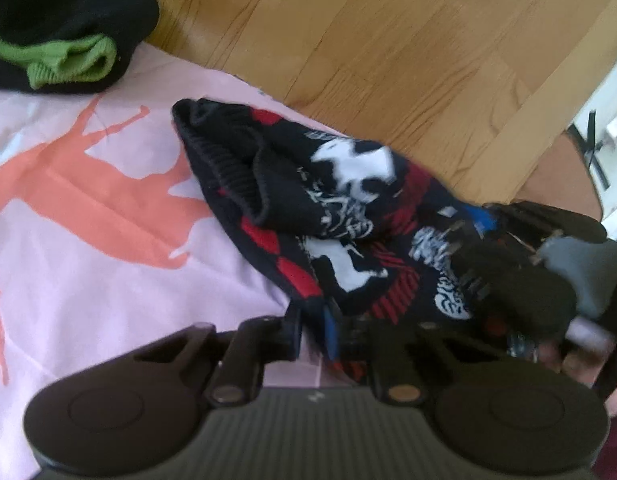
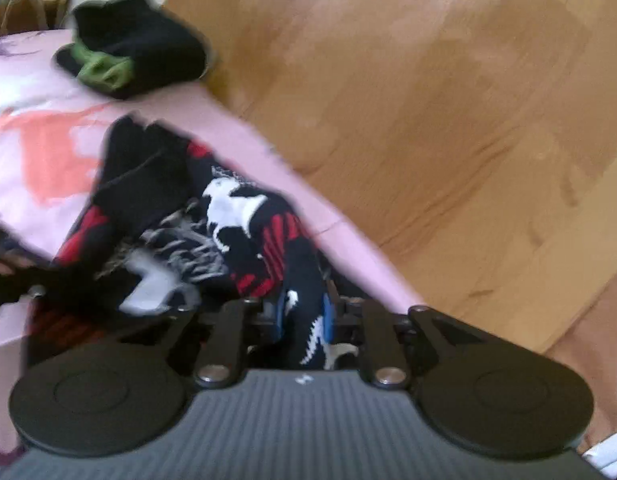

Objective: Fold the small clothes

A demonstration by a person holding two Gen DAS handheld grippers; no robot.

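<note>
A small black garment with red and white prints [image 1: 340, 208] lies crumpled at the edge of a pink sheet with orange shapes [image 1: 88, 200]. My left gripper [image 1: 328, 332] is shut on its near edge. The right gripper [image 1: 508, 264] shows at the right of the left wrist view, on the same garment. In the right wrist view the garment [image 2: 236, 216] stretches ahead and my right gripper [image 2: 304, 320] is shut on a fold of it between its blue pads [image 2: 327, 320].
A folded black garment with green trim [image 1: 64, 40] sits at the sheet's far corner, also in the right wrist view [image 2: 128, 52]. A wooden floor [image 1: 388, 40] lies beyond the sheet's edge. White furniture [image 1: 612, 128] stands at the far right.
</note>
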